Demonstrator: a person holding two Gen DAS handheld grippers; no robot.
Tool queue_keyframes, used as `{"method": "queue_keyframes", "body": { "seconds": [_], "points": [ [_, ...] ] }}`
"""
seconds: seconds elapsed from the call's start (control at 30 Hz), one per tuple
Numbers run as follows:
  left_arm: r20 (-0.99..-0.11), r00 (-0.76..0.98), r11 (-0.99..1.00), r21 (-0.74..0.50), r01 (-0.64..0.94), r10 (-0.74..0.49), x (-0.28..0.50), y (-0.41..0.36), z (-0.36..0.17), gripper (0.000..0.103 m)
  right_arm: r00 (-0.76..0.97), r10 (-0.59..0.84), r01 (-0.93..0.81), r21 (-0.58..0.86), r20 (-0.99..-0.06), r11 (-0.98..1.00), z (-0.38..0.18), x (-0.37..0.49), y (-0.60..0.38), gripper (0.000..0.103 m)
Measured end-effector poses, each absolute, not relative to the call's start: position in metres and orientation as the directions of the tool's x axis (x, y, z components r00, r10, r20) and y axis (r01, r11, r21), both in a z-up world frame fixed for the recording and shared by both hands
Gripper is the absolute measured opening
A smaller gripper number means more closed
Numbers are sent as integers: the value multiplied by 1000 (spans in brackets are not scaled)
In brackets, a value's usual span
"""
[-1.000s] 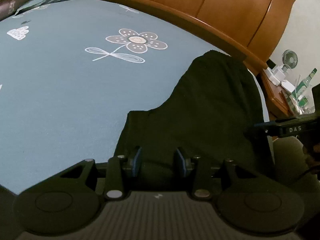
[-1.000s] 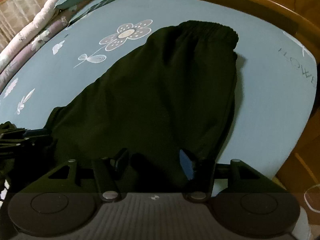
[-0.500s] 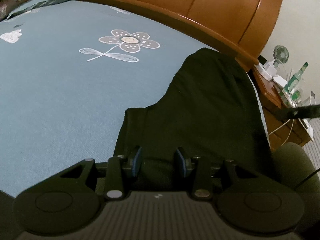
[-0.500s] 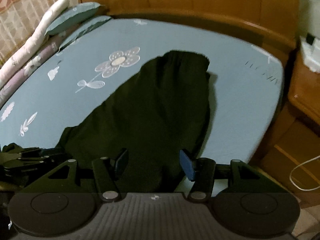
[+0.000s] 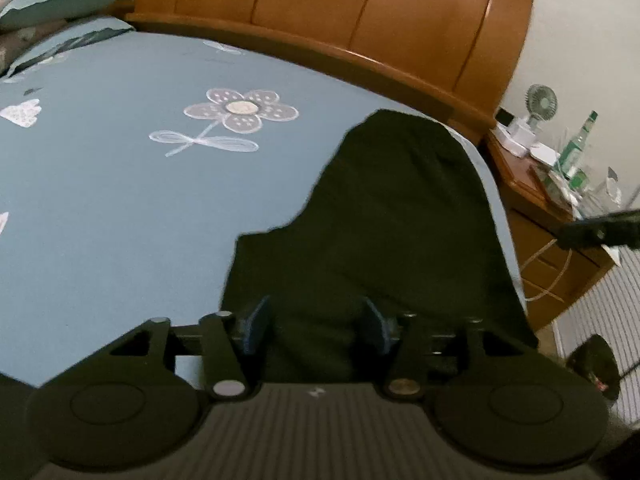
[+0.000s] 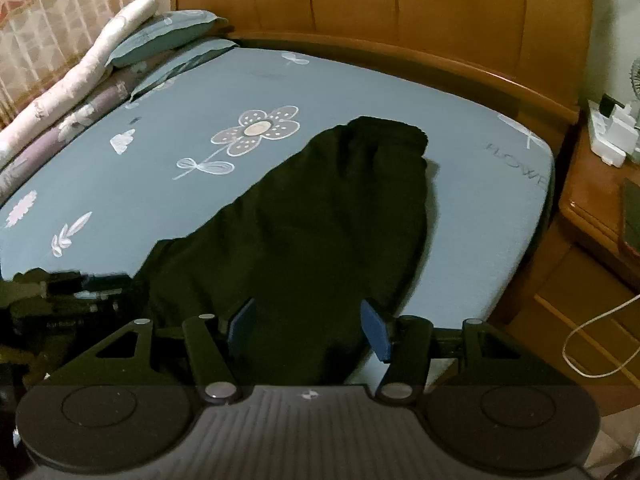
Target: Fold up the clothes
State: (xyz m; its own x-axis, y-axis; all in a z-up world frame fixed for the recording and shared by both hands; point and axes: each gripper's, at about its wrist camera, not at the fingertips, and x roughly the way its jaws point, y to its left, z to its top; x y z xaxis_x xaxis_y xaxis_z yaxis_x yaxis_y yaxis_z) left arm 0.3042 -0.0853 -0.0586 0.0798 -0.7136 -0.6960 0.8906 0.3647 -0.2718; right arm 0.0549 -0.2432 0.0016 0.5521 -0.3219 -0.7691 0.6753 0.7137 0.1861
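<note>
Black trousers (image 6: 320,216) lie beneath open right gripper (image 6: 308,326).

Black trousers (image 6: 320,216) lie spread across the blue sheet (image 6: 480,216), waistband toward the wooden headboard (image 6: 400,4), beside a printed flower (image 6: 256,130). The right gripper (image 6: 308,322) hangs over their near end, jaws apart, nothing between. The left gripper (image 6: 68,296) shows at the left edge. Pillows (image 6: 160,40) are stacked far left.

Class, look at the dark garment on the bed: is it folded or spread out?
Spread out. The dark garment lies lengthwise along the blue bedsheet, its gathered waistband toward the headboard; no neat fold shows.
</note>
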Motion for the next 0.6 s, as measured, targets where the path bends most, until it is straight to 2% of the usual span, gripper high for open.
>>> {"method": "queue_keyframes", "body": {
  "seconds": [0.13, 0.37, 0.6],
  "points": [
    [-757, 88, 417, -255, 873, -647, 302, -86, -72, 52, 582, -291, 655, 225, -759, 721, -6, 53, -242, 63],
    [-744, 104, 393, -224, 892, -660, 291, -92, -54, 53, 615, -274, 668, 304, -739, 680, -19, 31, -256, 63],
    [-773, 106, 428, -227, 875, -626, 283, -96, -66, 53, 637, -292, 663, 314, -714, 680, -18, 19, -274, 63]
  ]
}}
